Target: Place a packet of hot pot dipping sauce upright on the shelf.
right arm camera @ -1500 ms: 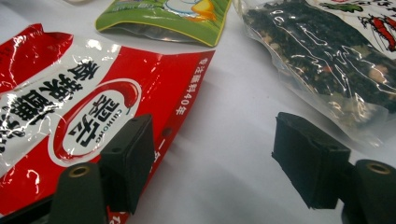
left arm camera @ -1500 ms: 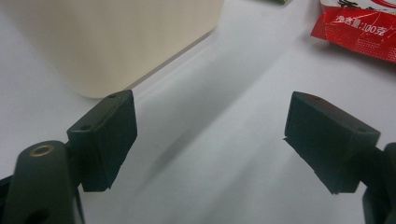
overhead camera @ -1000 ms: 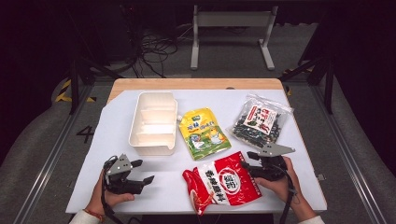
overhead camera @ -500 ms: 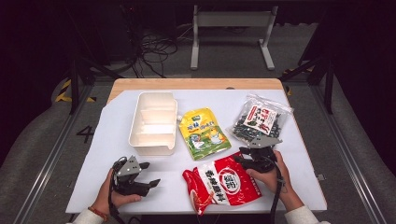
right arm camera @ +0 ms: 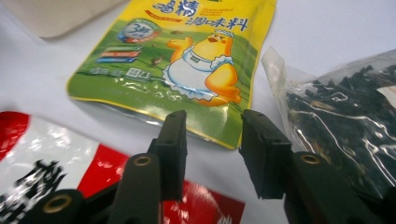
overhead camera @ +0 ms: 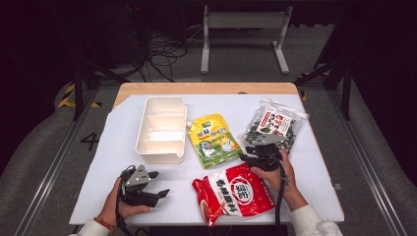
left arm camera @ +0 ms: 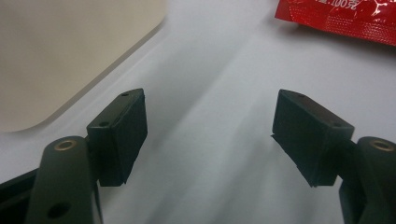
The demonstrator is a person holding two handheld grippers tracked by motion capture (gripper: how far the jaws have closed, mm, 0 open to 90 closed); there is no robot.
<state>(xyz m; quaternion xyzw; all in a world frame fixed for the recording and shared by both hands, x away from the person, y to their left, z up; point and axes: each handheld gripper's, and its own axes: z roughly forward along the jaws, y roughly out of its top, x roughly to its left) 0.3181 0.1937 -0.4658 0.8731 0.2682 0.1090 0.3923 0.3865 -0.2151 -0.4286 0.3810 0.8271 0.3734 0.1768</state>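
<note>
Yellow-green pouch [right arm camera: 187, 65] with cartoon chick, flat.

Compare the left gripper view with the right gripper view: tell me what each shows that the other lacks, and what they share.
Left gripper view alone: the left claw, jaws wide apart with nothing but bare white table between them.

Right gripper view alone: the right claw, jaws narrower and just closing with nothing between them, aimed at the bottom edge of the green-yellow seasoning pouch, with the clear bag of dark pieces to its right.

Both: a corner of the white tray, part of the red packet, and the table.
</note>
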